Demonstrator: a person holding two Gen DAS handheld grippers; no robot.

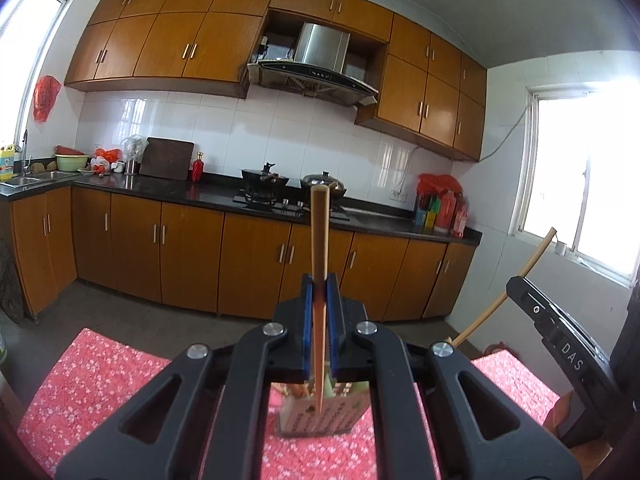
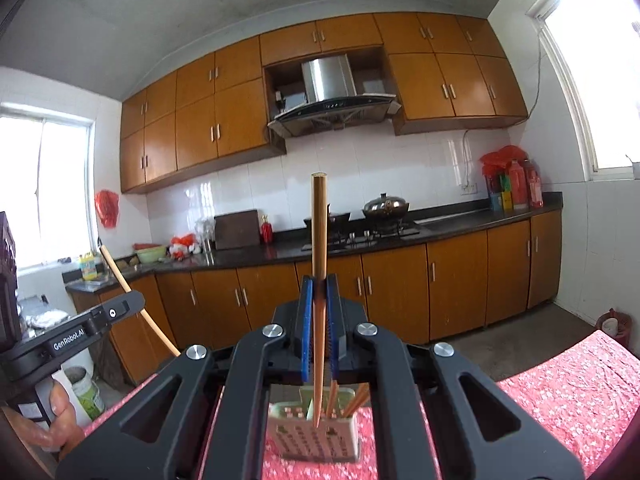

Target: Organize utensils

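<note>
A: Left gripper [image 1: 320, 286] pose?

B: It pointed about level at the kitchen cabinets. Fingers [image 1: 307, 312] were clamped tight on a chopstick [image 1: 320, 236], which stood nearly upright between the blue pads, blunt end up, tip down over the holder [image 1: 320, 416].

A: Right gripper [image 2: 319, 286]?

B: Same. Level, fingers [image 2: 306, 312] pinched on its own chopstick [image 2: 319, 236], also near vertical, tip hanging just above the holder [image 2: 316, 436].

A: Where was the holder?

B: On the red floral cloth [image 1: 100, 380] over the worktop, below both grippers. A few more chopsticks [image 2: 356, 398] stood inside it, leaning right.

A: Hands visible?

B: Only in the right view: a hand [image 2: 56, 412] wrapped round the left gripper's grip at the lower left edge.

A: Any writing?

B: "GenRobot.AI" [image 2: 69, 340] on the left gripper's side in the right view. "DAS" [image 1: 573, 358] on the right gripper's body in the left view. The holder's front had printed characters, too small to read.
</note>
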